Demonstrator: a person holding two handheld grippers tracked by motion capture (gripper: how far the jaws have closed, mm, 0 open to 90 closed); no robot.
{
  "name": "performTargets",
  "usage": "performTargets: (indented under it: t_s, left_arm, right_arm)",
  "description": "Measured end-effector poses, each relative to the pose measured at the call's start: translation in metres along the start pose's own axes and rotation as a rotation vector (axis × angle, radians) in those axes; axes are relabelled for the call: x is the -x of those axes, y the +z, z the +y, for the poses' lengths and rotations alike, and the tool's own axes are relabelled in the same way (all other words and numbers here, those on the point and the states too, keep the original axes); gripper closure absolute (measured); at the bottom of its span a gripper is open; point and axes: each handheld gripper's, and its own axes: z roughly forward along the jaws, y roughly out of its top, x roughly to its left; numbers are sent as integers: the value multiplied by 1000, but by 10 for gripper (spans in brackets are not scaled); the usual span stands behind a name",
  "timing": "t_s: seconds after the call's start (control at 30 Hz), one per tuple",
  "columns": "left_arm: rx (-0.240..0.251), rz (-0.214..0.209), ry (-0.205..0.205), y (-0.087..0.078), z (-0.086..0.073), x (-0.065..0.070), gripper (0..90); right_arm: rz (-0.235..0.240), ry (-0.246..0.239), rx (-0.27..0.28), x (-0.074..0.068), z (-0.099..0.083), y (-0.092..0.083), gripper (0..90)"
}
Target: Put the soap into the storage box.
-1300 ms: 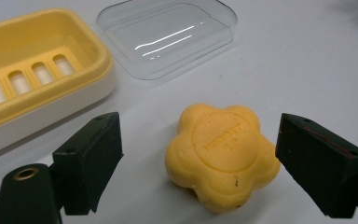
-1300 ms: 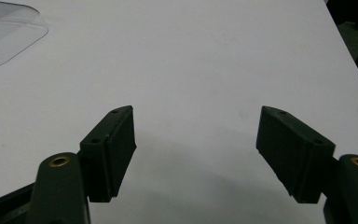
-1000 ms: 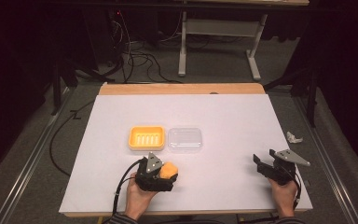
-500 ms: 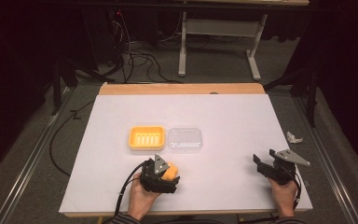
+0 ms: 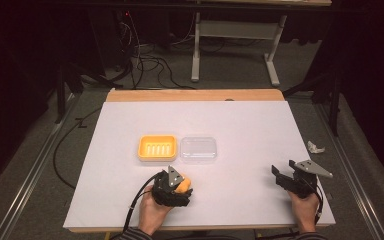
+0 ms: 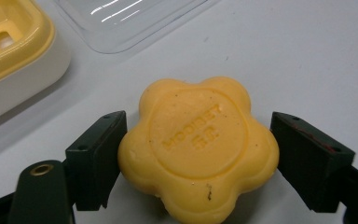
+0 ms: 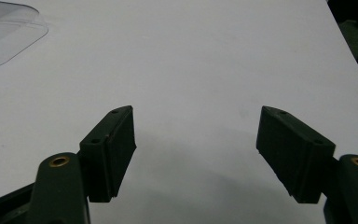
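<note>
Your left gripper [image 6: 198, 149] brackets the flower-shaped soap [image 6: 199, 144] near the table's front edge, left jaw touching, right jaw just apart. Your right gripper [image 7: 196, 149] stands wide open, holding nothing.

One flower-shaped soap [image 6: 198, 144], one yellow soap dish [image 5: 157, 147], one clear lid [image 5: 198, 149]

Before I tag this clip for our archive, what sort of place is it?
Probably a lab recording bench, not a home: a white-covered table in a dark room, loose cables on the floor behind, and a bare metal desk frame.
</note>
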Motion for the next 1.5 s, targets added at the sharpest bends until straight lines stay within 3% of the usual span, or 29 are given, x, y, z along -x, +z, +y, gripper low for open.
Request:
performTargets:
  t_s: [0.57, 1.5]
  left_arm:
    - [5, 20, 2, 0, 0, 1, 258]
    - [56, -15, -30, -13, 6, -5, 260]
  right_arm:
    - [-1, 2, -8, 0, 0, 1, 284]
    - [0, -3, -5, 0, 0, 1, 283]
